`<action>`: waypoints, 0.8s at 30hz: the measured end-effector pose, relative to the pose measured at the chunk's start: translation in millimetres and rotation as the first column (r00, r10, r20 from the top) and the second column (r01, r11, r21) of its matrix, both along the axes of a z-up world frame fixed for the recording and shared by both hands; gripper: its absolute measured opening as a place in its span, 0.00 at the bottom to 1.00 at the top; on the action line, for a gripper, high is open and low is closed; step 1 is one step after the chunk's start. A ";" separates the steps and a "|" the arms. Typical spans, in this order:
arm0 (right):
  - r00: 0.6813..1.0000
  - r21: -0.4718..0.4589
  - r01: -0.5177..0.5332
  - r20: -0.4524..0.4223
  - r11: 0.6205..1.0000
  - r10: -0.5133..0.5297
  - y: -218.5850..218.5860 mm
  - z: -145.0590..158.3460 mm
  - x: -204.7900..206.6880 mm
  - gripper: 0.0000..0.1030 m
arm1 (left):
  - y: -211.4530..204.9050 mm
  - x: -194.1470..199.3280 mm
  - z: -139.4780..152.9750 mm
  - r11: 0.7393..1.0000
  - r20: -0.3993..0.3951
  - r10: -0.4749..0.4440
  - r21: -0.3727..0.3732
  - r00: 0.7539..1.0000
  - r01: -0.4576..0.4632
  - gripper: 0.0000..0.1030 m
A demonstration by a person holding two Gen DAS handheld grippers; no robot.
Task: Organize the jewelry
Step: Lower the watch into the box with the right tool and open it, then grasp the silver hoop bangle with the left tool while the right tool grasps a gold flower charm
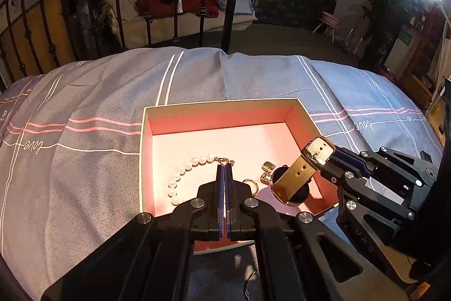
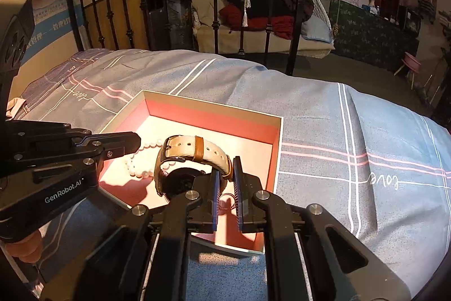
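Left wrist view shows our left gripper point(image 1: 224, 169) clenched tight, its tips at the gold clasp of the pearl bracelet point(image 1: 184, 174); whether the clasp is actually pinched we cannot tell. The bracelet curves over the pink floor of the open box point(image 1: 214, 105), toward the box's left wall. Beside it, nearer the box's middle, lie a gold ring point(image 1: 251, 184) and small gold earrings point(image 1: 267, 172). Over the box's right side our right gripper point(image 1: 328, 160) grasps the pale strap of a watch point(image 1: 294, 182), whose dark round case hangs low, close to the box floor. From the right wrist view we see the strap looped in front of the right gripper point(image 2: 226, 174), clamped between its blue pads, with the pearls lying behind the watch point(image 2: 183, 160). The box sits on a grey-blue bedsheet point(image 1: 98, 92) crossed by pink and white lines. Beyond the box stands a black iron bed frame point(image 1: 231, 4).
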State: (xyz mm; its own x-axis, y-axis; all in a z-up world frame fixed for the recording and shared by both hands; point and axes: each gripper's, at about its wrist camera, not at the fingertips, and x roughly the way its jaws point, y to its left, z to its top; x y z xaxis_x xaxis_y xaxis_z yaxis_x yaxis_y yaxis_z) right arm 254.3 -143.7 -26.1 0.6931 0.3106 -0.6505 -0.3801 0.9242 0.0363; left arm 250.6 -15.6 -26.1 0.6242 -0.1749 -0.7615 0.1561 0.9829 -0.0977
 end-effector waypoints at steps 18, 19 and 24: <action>1.000 -0.077 0.002 -0.020 0.997 -0.003 0.7 -8.2 -11.1 0.40 | 6.4 -3.5 -4.5 1.000 -0.012 0.025 0.003 1.000 -0.025 0.28; 1.000 -0.069 0.006 -0.009 0.998 -0.006 -2.5 -5.3 -17.5 0.41 | 7.2 -8.7 -2.1 1.000 0.002 0.023 -0.006 1.000 -0.023 0.42; 1.000 0.010 0.005 0.026 1.000 -0.005 -22.9 1.8 -70.3 0.50 | 6.1 -51.9 5.6 0.999 0.038 -0.014 -0.035 0.999 0.016 0.54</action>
State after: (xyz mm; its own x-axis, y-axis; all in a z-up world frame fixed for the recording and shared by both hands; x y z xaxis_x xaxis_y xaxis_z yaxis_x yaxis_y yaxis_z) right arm 183.9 -166.6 -24.4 0.7112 0.3134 -0.6293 -0.3766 0.9257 0.0355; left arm 198.7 -9.5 -20.5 0.6497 -0.2110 -0.7303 0.1751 0.9764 -0.1263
